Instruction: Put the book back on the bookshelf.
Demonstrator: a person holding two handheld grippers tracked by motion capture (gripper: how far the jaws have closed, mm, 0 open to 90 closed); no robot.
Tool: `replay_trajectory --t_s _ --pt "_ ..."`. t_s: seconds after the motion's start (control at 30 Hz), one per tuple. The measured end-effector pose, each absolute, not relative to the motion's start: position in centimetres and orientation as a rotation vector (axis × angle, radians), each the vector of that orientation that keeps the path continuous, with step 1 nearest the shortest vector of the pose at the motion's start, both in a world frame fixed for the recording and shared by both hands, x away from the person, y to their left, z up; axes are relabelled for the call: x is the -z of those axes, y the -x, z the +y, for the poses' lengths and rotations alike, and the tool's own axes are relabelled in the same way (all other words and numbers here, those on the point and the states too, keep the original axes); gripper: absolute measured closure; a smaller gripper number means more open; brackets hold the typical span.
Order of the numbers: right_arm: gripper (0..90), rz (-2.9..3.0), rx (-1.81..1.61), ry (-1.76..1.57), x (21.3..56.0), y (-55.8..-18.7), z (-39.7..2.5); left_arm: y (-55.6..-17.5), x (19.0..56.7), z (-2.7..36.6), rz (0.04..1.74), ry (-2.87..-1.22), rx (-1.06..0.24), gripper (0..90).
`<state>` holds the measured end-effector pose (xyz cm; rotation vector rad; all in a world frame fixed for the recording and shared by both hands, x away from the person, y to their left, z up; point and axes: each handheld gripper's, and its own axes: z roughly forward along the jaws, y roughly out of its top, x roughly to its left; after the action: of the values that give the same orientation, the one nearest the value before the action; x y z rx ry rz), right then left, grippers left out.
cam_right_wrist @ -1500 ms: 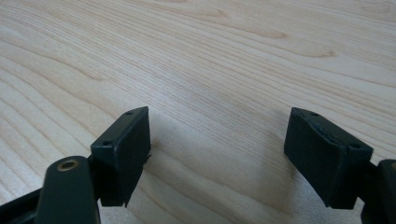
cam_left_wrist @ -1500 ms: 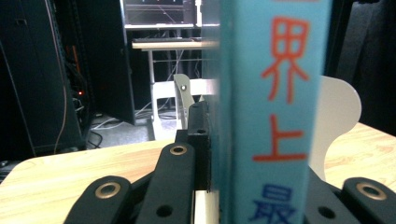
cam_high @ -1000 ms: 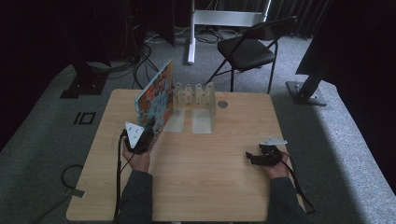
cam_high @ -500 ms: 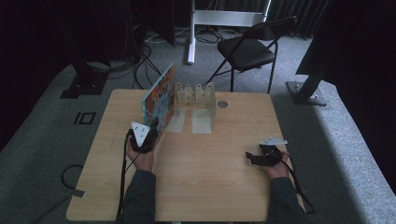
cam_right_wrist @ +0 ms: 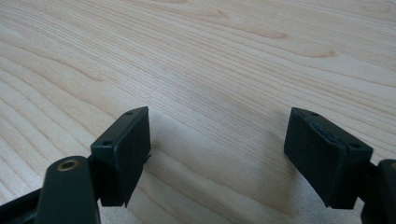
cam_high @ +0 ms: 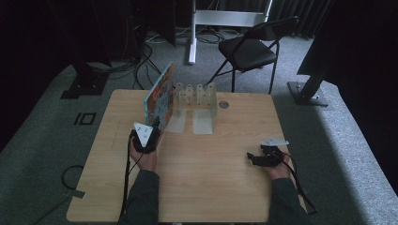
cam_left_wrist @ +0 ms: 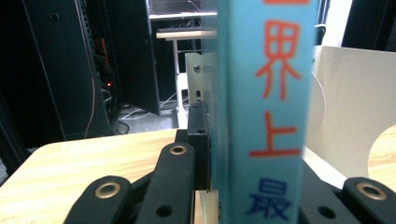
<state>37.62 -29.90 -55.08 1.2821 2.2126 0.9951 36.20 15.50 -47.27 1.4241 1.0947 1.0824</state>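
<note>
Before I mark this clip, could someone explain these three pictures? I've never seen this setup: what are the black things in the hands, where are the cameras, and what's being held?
No robot here: a person at a wooden table holds a two-jaw grasping tool in each hand. The high view looks down from above the person's side; the forearms enter from the bottom. The other two pictures come from cameras riding on the tools, looking along their black jaws.

The left tool is shut on the spine end of a colourful book, which stands upright on its edge beside a white slotted book rack. In the left gripper view the book's blue spine with red characters sits between the jaws.

The right tool rests low over bare wood, jaws wide open, holding nothing.
</note>
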Motion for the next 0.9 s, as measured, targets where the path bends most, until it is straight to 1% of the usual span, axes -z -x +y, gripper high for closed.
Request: replay_trajectory --t_s 0.37,0.9 --pt "22.4 2.213 -0.995 -1.281 55.08 -37.62 -29.91 -36.22 47.57 14.87 1.089 -1.427 -1.1 80.8" --pt "22.4 2.212 -0.994 -1.28 55.08 -37.63 -29.9 -35.6 48.24 15.24 1.105 -1.436 -1.066 80.9"
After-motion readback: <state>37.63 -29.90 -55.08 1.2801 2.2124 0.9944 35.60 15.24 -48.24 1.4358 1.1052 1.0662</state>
